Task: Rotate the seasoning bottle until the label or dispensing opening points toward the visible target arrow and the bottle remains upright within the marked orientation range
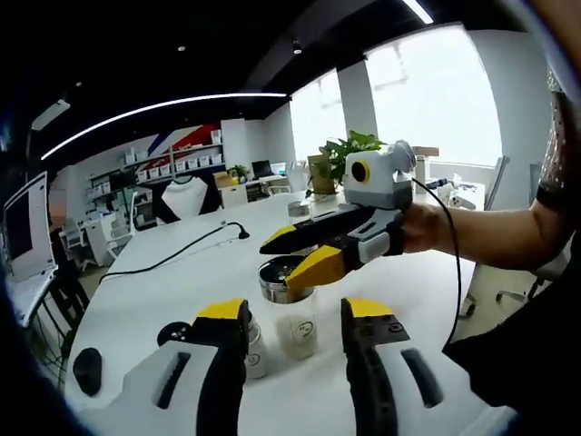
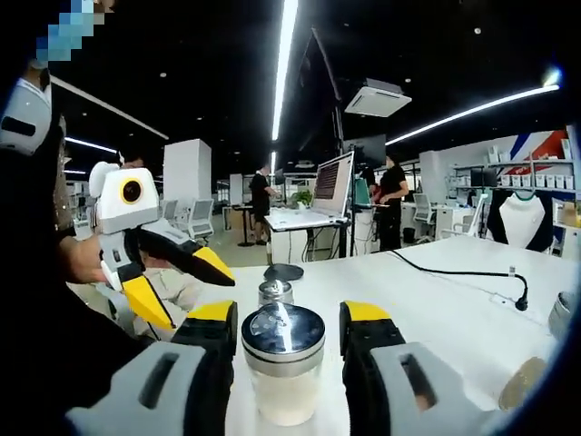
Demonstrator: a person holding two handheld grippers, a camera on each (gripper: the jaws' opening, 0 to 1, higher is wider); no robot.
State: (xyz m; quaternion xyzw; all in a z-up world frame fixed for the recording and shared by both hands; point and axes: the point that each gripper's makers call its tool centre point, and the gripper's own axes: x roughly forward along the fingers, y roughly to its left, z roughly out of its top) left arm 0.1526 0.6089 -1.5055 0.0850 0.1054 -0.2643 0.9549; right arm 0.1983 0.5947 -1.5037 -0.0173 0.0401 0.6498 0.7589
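The seasoning bottle (image 1: 298, 332) (image 2: 283, 377) is a clear glass jar of pale powder with a round metal lid, and it stands upright on the white table (image 1: 163, 291). My right gripper (image 2: 289, 313) is open, one jaw on each side of the lid with small gaps. In the left gripper view the right gripper (image 1: 287, 263) reaches in from the right at lid height. My left gripper (image 1: 295, 309) is open just in front of the bottle and does not touch it. From the right gripper view the left gripper (image 2: 186, 291) hangs at the left, jaws spread.
A smaller metal-capped shaker (image 1: 255, 351) (image 2: 275, 292) stands close beside the bottle. A black cable (image 1: 182, 252) (image 2: 454, 271) crosses the table. A black mouse (image 1: 88, 371) lies near the edge. A round cork mat (image 2: 522, 381) lies to the right. A person's forearm (image 1: 490, 232) holds the right gripper.
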